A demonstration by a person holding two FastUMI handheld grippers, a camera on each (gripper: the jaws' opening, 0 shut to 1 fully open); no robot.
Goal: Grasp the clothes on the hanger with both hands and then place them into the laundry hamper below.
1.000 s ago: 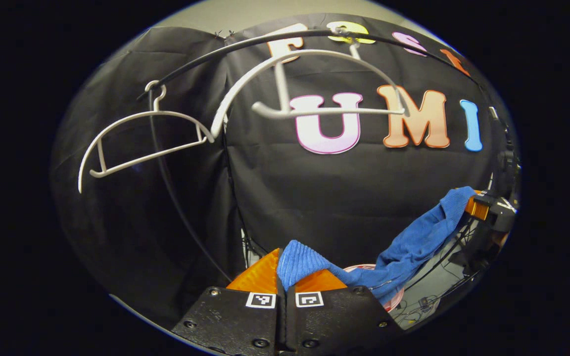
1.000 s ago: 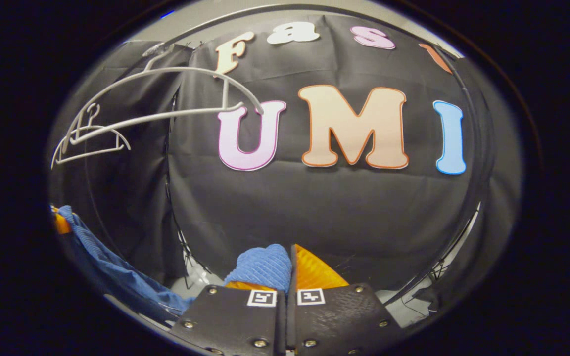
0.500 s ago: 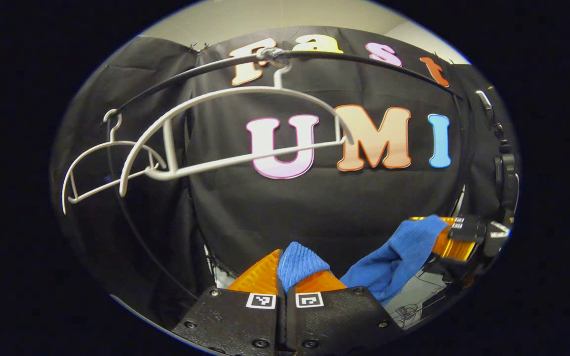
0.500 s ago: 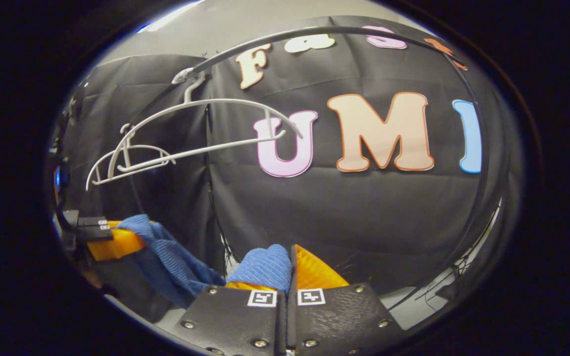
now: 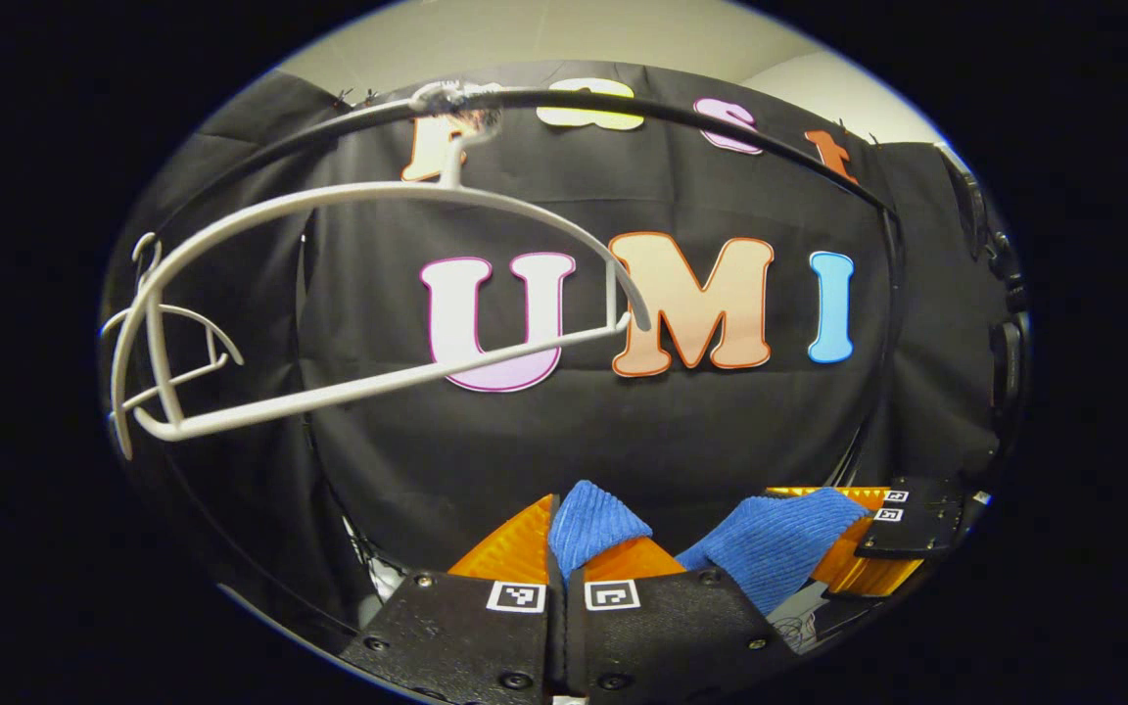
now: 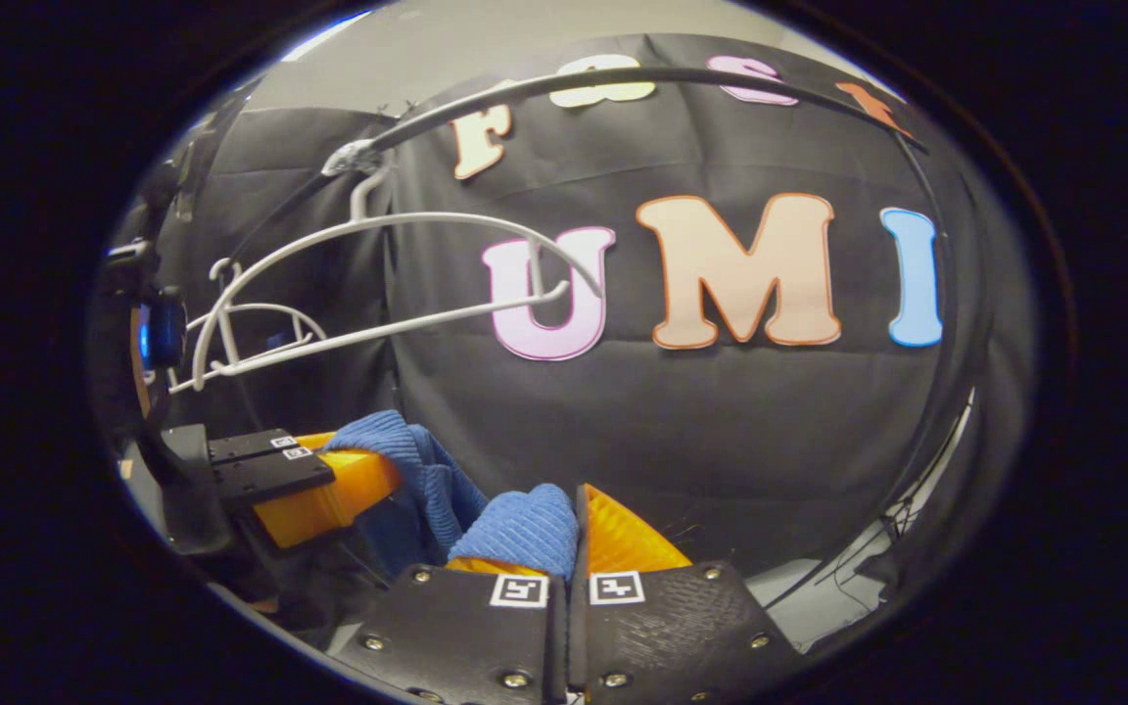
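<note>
While both grippers hang below the rail [image 5: 681, 103], we see each one clenched on a fold of the blue cloth [image 5: 591, 524]. At the bottom of the left gripper view, the left gripper [image 5: 564, 548] has its two fingers drawn together with a ribbed tuft of cloth standing up between their tips. Just to the right, the same cloth [image 5: 775, 548] runs across to the right gripper [image 5: 853, 548], which lies on its side near the lower right edge, its fingers pressed on the other end.

From the right gripper view, we get the mirror of this. The right gripper [image 6: 569, 543] sits at the bottom with a rounded wad of cloth [image 6: 520, 529] pinched between its fingers, spilling over the left one. Off to the left, the left gripper [image 6: 368, 470] points inward, with cloth draped over its tip and hanging down toward the wad. So the cloth is off the hangers, held in the air between the two tools, which are close together.

Above, a dark curved rail spans the black booth wall [image 5: 623, 441]. Two white hangers hook onto it, both bare: a larger hanger [image 5: 378, 294] near the middle, tilted down to the left, and a smaller hanger [image 5: 167, 357] farther left behind it. We cannot see the hamper from here.
</note>
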